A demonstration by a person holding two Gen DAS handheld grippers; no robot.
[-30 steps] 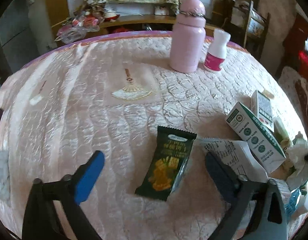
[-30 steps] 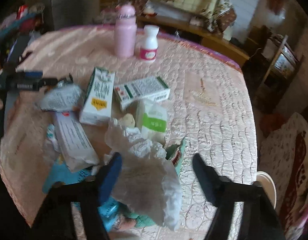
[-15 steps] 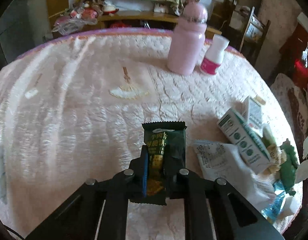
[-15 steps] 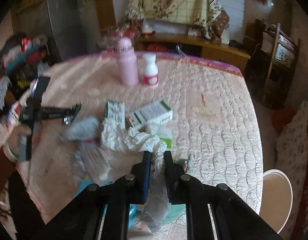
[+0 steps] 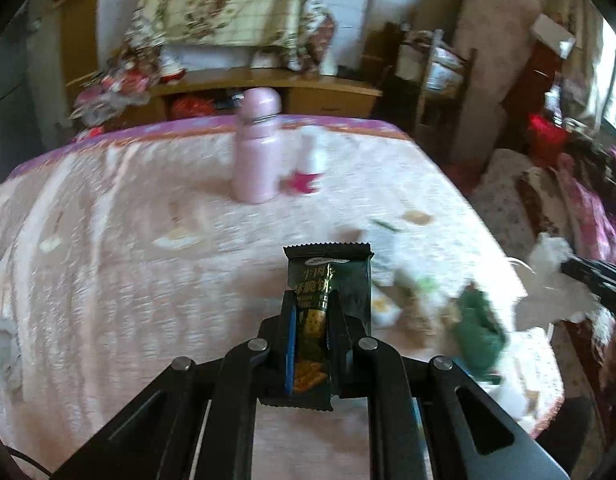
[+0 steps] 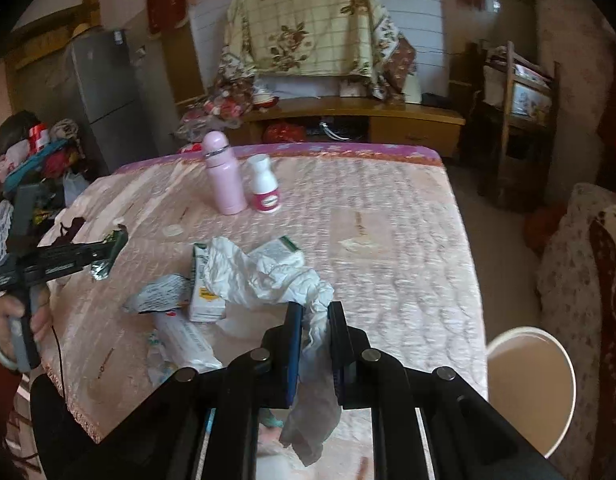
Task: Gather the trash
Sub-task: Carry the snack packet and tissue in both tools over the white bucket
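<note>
My left gripper [image 5: 310,312] is shut on a dark green snack wrapper [image 5: 328,276], held above the pink quilted table [image 5: 107,272]. In the right wrist view the same left gripper [image 6: 111,246] shows at the left, a hand [image 6: 11,316] around its handle. My right gripper [image 6: 312,316] is shut on a crumpled white plastic bag [image 6: 263,272] that trails over the trash pile. In the left wrist view that white bag [image 5: 548,268] hangs at the right edge. Cartons [image 6: 205,292] and wrappers [image 6: 159,294] lie below on the table.
A pink bottle [image 6: 223,176] and a small white bottle [image 6: 263,190] stand at the far side of the table. A white round bin [image 6: 528,384] sits on the floor beside the table's right edge. A wooden cabinet [image 6: 368,120] and a grey fridge [image 6: 103,96] stand behind.
Both grippers closed, the left on the green snack wrapper, the right on the white bag. Both then rose, lifting their items off the table.
</note>
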